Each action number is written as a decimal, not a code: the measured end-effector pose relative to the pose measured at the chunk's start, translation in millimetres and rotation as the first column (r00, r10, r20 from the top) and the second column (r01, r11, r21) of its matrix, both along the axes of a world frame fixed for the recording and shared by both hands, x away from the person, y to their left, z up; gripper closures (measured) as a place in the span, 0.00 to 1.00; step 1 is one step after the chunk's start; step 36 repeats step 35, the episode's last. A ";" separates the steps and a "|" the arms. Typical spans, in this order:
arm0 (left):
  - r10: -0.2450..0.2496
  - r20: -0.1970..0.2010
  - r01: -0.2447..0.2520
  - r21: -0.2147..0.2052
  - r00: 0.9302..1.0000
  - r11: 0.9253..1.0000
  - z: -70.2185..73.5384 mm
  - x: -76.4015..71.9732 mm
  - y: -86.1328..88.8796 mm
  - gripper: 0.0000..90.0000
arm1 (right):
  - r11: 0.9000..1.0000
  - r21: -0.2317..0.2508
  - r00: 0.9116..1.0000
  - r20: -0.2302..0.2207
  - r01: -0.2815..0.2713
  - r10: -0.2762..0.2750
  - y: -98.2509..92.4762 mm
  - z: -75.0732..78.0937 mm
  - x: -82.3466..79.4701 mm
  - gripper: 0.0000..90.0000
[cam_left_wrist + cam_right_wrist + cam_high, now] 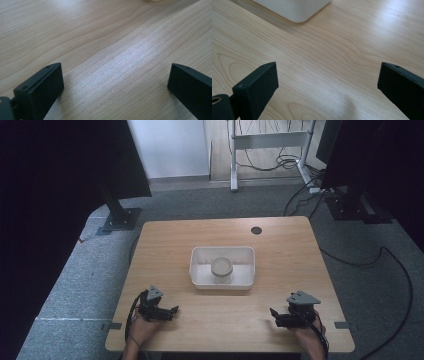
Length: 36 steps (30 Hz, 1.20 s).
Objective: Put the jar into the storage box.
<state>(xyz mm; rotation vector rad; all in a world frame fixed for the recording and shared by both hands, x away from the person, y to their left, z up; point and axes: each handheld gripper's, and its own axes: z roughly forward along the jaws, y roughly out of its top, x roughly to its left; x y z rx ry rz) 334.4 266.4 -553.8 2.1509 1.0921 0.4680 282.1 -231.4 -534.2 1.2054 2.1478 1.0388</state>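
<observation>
Floor: grey, coarse carpet (75, 270) surrounds the surface on every side in the high view; black cables (395, 270) loop across it at the right of the frame.
Surface: a light wooden top (225, 320) with rounded corners and flowing grain, matte with a soft sheen in the two gripper views. A small dark round hole (256, 230) sits near its far edge, upper centre of the frame. Wide bare wood lies left, right and in front of the tray, and the near edge runs along the bottom of the frame.
Tray: a white, smooth rectangular tray (200, 270) with rounded corners and low walls stands at the middle of the surface. One rounded corner shows at the top of the right gripper view (297, 12).
Jar: a small round container (221, 269) with a pale lid stands upright inside the tray, near its centre, apart from the walls.
Left gripper (170, 311): black, with a grey three-cornered plate, held at the lower left of the frame, well apart from the tray. In its own view (115, 82) the blocky matte jaws stand wide apart over bare wood, holding nothing.
Right gripper (274, 314): same build, at the lower right of the frame. Its jaws (328, 85) are likewise spread wide and empty.
</observation>
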 end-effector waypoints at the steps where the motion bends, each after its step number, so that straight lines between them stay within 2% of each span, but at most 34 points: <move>1: 0.000 0.000 0.000 0.000 1.000 1.000 0.0 0.0 0.0 0.00 | 1.000 -0.002 1.000 -0.004 0.002 -0.002 -1.1 -0.9 -0.8 0.03; 15: 0.000 0.000 0.000 0.001 1.000 1.000 0.0 0.0 0.0 0.00 | 0.999 -0.013 0.998 -0.045 0.037 -0.037 -15.3 -12.4 -13.8 0.03; 36: 0.002 0.000 -0.002 0.000 1.000 1.000 0.0 -0.2 -0.1 0.00 | 0.998 -0.032 0.993 -0.104 0.052 -0.055 -25.0 -26.2 -31.4 0.04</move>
